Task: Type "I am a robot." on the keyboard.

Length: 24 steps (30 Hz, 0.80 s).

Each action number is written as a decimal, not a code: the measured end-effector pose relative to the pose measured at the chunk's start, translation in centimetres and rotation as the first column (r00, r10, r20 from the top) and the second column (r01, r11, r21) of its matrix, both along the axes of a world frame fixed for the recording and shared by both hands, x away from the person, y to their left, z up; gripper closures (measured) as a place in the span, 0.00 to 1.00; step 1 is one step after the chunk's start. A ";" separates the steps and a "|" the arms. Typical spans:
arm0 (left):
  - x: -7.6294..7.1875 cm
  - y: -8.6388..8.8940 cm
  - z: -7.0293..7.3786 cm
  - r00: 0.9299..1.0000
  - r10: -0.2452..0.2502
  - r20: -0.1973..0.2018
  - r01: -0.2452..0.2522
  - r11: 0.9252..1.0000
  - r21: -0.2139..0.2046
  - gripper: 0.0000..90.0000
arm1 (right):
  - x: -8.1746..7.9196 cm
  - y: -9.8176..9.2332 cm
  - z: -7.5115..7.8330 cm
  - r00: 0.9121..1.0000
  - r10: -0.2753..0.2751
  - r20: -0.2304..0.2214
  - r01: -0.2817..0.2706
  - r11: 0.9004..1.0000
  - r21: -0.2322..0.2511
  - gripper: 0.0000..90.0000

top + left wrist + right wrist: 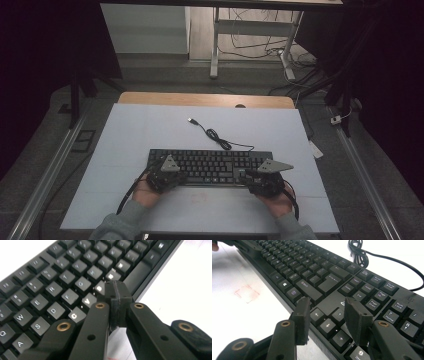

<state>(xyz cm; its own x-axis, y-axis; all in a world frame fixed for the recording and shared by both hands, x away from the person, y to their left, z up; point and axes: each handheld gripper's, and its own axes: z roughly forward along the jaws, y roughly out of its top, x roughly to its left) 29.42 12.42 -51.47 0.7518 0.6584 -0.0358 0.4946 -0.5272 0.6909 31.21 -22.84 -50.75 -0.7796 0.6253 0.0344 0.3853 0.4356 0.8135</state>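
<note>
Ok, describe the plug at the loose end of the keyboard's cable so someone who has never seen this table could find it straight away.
Start at the white sheet covering the table, then find the black keyboard near its front edge. A black cable leaves the keyboard's far side, bunches into a small coil and runs toward the far left. The plug is its small tip, lying alone on bare white, touching nothing else.
</note>
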 end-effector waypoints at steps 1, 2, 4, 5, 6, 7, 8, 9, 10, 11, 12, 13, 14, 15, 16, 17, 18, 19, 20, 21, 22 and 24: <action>-0.1 0.1 0.2 1.000 0.002 0.004 -0.002 1.000 -0.013 0.98 | 0.0 0.0 0.0 1.000 -0.001 0.001 0.001 1.000 -0.002 0.63; -0.1 0.2 0.4 1.000 0.006 0.007 -0.006 1.000 -0.027 0.98 | 0.0 0.0 0.0 1.000 -0.001 0.002 0.001 1.000 -0.002 0.63; -0.2 0.5 0.6 1.000 0.011 0.008 -0.010 0.999 -0.043 0.98 | 0.0 0.0 0.0 1.000 -0.002 0.003 0.002 1.000 0.003 0.63; -0.2 0.6 0.7 1.000 0.012 0.006 -0.012 0.999 -0.052 0.98 | 0.0 0.0 0.0 1.000 -0.001 0.000 0.001 1.000 -0.001 0.63; -0.3 0.8 0.9 1.000 0.014 0.006 -0.013 0.998 -0.063 0.98 | 0.0 0.0 0.0 1.000 -0.001 0.000 0.001 1.000 -0.002 0.63; -0.3 1.0 1.0 1.000 0.015 0.004 -0.014 0.997 -0.076 0.96 | 0.0 0.0 -0.1 1.000 -0.002 0.000 0.002 1.000 0.000 0.63; -0.3 1.2 1.1 1.000 0.018 0.002 -0.018 0.996 -0.090 0.92 | 0.0 0.0 0.0 1.000 -0.002 -0.001 0.002 1.000 -0.007 0.63; -0.3 1.4 1.2 1.000 0.023 -0.002 -0.023 0.994 -0.104 0.87 | 0.0 0.0 0.0 1.000 -0.004 0.001 0.004 1.000 -0.004 0.63; -0.4 1.6 1.4 1.000 0.029 -0.001 -0.029 0.994 -0.109 0.81 | 0.0 -0.1 0.0 1.000 -0.005 0.002 0.005 1.000 -0.004 0.63; -0.4 1.8 1.5 0.999 0.038 0.003 -0.037 0.993 -0.111 0.75 | 0.0 -0.1 0.0 1.000 -0.006 0.002 0.006 1.000 -0.008 0.63; -0.5 1.9 1.6 0.999 0.044 0.004 -0.043 0.993 -0.109 0.70 | 0.1 -0.1 0.0 1.000 -0.002 0.002 0.002 1.000 -0.006 0.63; -0.6 2.1 1.7 0.999 0.052 0.004 -0.051 0.993 -0.109 0.65 | 0.1 -0.1 0.0 1.000 -0.003 0.002 0.003 1.000 -0.006 0.63; -0.6 2.3 1.7 0.998 0.060 0.003 -0.059 0.992 -0.111 0.61 | 0.1 -0.2 0.0 1.000 -0.001 0.002 0.001 1.000 -0.009 0.63; -0.6 2.5 1.8 0.997 0.071 0.002 -0.070 0.991 -0.116 0.58 | 0.1 -0.2 0.0 1.000 -0.002 0.002 0.002 1.000 -0.007 0.62; -0.6 2.7 1.9 0.997 0.081 0.000 -0.080 0.989 -0.121 0.55 | 0.1 -0.2 0.0 1.000 -0.004 0.002 0.004 1.000 -0.006 0.62; -0.5 2.9 1.9 0.996 0.089 -0.004 -0.089 0.988 -0.126 0.53 | 0.1 -0.3 0.0 1.000 -0.005 0.002 0.005 1.000 -0.006 0.62; -0.5 3.1 2.0 0.995 0.098 -0.003 -0.098 0.987 -0.127 0.51 | 0.1 -0.3 0.0 1.000 -0.006 0.003 0.006 1.000 -0.007 0.62; -0.5 3.2 2.0 0.995 0.104 -0.002 -0.103 0.986 -0.130 0.50 | 0.1 -0.3 0.0 1.000 -0.006 0.003 0.006 1.000 -0.007 0.62; -0.5 3.3 2.0 0.994 0.113 -0.003 -0.112 0.984 -0.135 0.49 | 0.1 -0.3 0.0 1.000 -0.005 0.002 0.005 1.000 -0.009 0.63; -0.5 3.4 2.1 0.993 0.116 -0.001 -0.115 0.984 -0.136 0.48 | 0.1 -0.3 0.0 1.000 -0.005 0.001 0.005 1.000 -0.009 0.62; -0.5 3.5 2.1 0.993 0.121 0.000 -0.120 0.983 -0.137 0.47 | 0.1 -0.2 -0.1 1.000 -0.005 0.000 0.005 1.000 -0.009 0.62; -0.5 3.7 2.1 0.992 0.126 0.001 -0.125 0.982 -0.139 0.46 | 0.1 -0.2 -0.1 1.000 -0.004 -0.001 0.004 1.000 -0.008 0.62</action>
